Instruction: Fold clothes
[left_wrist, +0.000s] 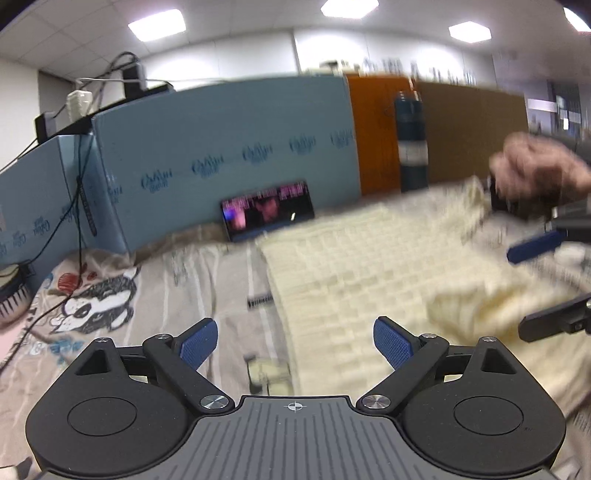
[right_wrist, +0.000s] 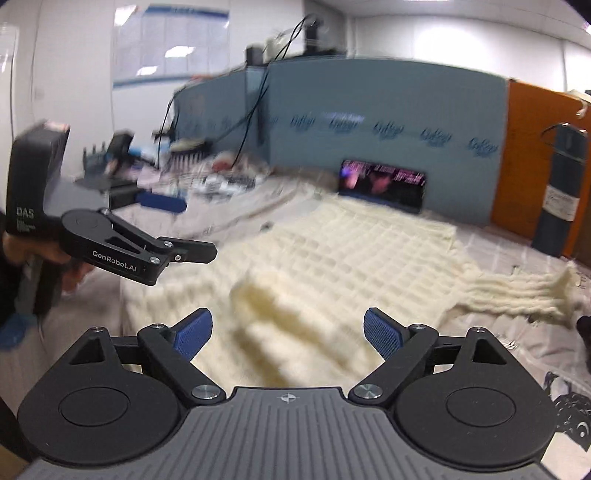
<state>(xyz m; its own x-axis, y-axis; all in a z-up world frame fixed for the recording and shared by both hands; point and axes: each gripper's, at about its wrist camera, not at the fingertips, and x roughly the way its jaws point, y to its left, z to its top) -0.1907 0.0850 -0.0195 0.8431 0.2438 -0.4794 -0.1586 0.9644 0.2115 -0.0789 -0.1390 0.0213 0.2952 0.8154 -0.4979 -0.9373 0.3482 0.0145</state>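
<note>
A cream waffle-knit sweater (left_wrist: 354, 266) lies spread on a printed bedsheet (left_wrist: 192, 295). It also shows in the right wrist view (right_wrist: 332, 266), with one sleeve (right_wrist: 517, 295) stretched out to the right and a fold bunched near the front. My left gripper (left_wrist: 295, 343) is open and empty, above the sweater's left edge. My right gripper (right_wrist: 288, 336) is open and empty, above the sweater's near part. Each gripper shows in the other's view, the right gripper (left_wrist: 535, 280) at the right and the left gripper (right_wrist: 195, 229) at the left, both open.
A blue foam partition (left_wrist: 221, 147) stands behind the bed with a lit tablet (left_wrist: 267, 208) leaning on it. An orange panel (left_wrist: 376, 133) and a dark bottle (left_wrist: 412, 140) are at the back right. Cables and clutter (right_wrist: 192, 158) sit at the far left.
</note>
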